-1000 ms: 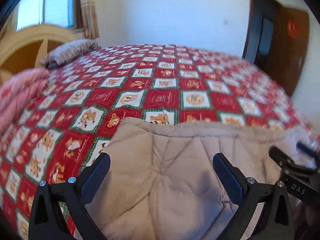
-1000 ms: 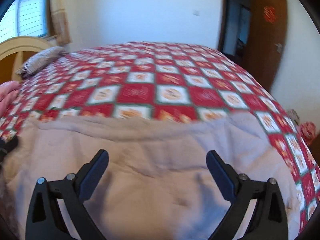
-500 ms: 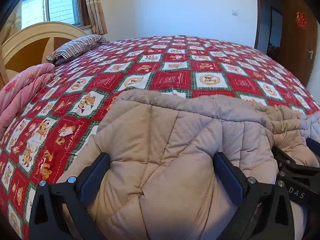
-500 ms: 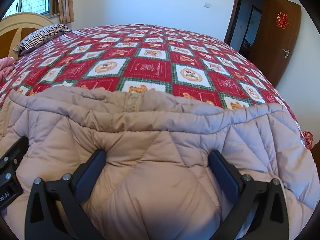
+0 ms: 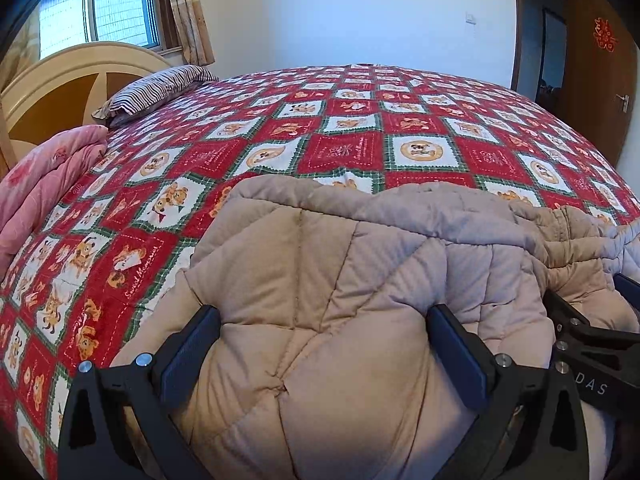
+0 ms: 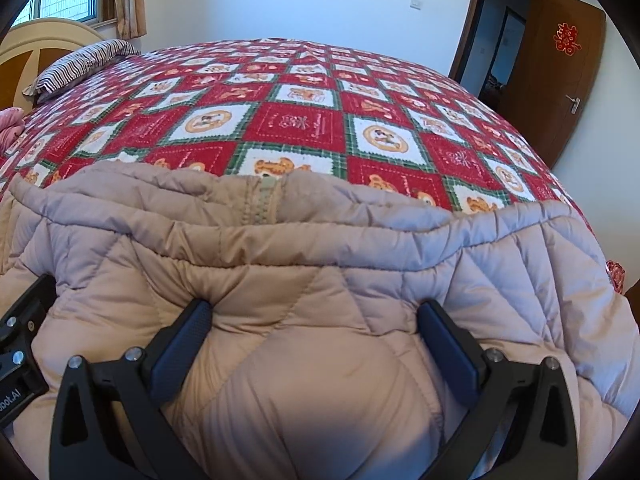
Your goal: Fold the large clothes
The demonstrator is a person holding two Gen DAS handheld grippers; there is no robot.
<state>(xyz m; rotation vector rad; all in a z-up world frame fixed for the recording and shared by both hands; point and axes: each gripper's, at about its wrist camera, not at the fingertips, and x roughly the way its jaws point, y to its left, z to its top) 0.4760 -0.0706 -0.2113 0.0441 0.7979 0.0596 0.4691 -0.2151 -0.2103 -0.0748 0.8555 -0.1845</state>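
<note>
1. In our left wrist view, the left gripper (image 5: 324,344) has its 2 fingers (image 5: 192,350) spread wide, and the quilted beige coat (image 5: 320,280) bulges up between them; the fabric touches both pads, but we cannot tell whether it is pinched.
2. Our right gripper (image 6: 316,336) sits the same way: jaws apart, padding swelling between them.
3. The 2 grippers are just beside each other; the right gripper's black frame shows at the right edge of the left view, and the left gripper's frame shows at the left edge of the right view.
4. Compared with 1 s ago, the coat fills far more of both views. Then it lay flatter and lower; now it is bunched high around our fingers, much as it was 0.5 s ago.
5. The coat lies on the near edge of the bed, over the red patchwork bedspread (image 5: 344,148). Its zipper (image 6: 262,202) shows at the far fold in the right view.
6. Further left, a pink quilt (image 5: 44,180) is heaped at the bed's side.
7. Beyond it, a striped pillow (image 5: 156,92) rests by the curved headboard (image 5: 80,80).
8. Farthest off are the window (image 5: 96,12) and a brown door (image 6: 560,76), unchanged.
</note>
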